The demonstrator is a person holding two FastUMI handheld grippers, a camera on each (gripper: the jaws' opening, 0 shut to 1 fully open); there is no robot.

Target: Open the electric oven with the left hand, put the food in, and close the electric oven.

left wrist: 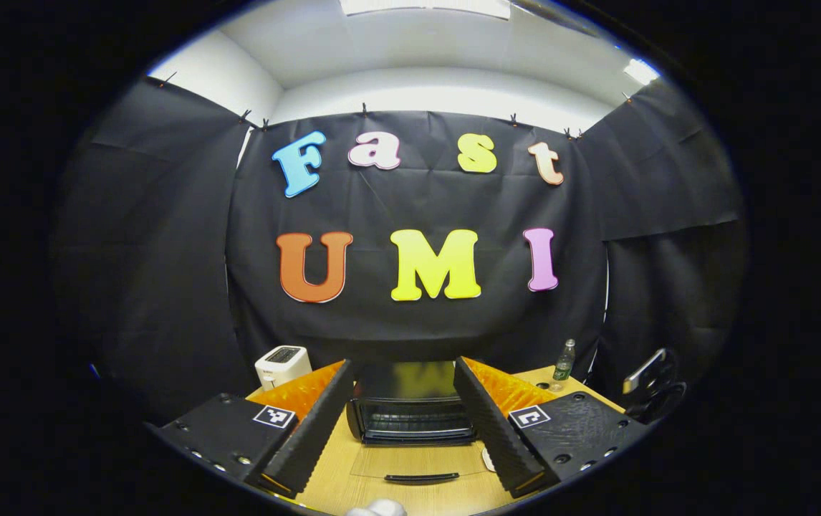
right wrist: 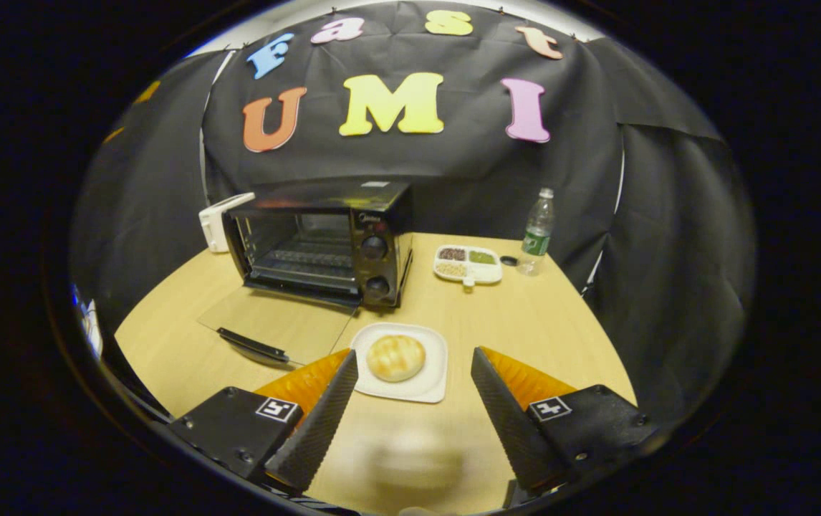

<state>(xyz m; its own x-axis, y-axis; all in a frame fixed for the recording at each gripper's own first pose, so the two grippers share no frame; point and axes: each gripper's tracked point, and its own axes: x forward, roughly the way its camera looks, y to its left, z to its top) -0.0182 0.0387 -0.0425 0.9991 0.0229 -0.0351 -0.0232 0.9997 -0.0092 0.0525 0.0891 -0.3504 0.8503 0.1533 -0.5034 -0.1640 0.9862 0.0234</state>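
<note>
The black electric oven [right wrist: 324, 240] stands on the wooden table [right wrist: 525, 322] with its glass door [right wrist: 267, 326] folded down flat, handle toward me. A round bread bun [right wrist: 396, 357] lies on a white square plate [right wrist: 430, 380] just in front of the oven's knob side. My right gripper [right wrist: 414, 401] is open, hovering above the table just short of the plate, nothing between its fingers. In the left gripper view the oven [left wrist: 410, 412] sits straight ahead with its door [left wrist: 418, 466] down. My left gripper [left wrist: 405, 423] is open and empty, held back from the door.
A white toaster [right wrist: 221, 218] stands behind the oven on the left. A divided white dish [right wrist: 469, 264] with grains, a dark bottle cap and a plastic water bottle [right wrist: 538, 231] sit at the back right. A dark device [left wrist: 650, 380] shows at the right table edge.
</note>
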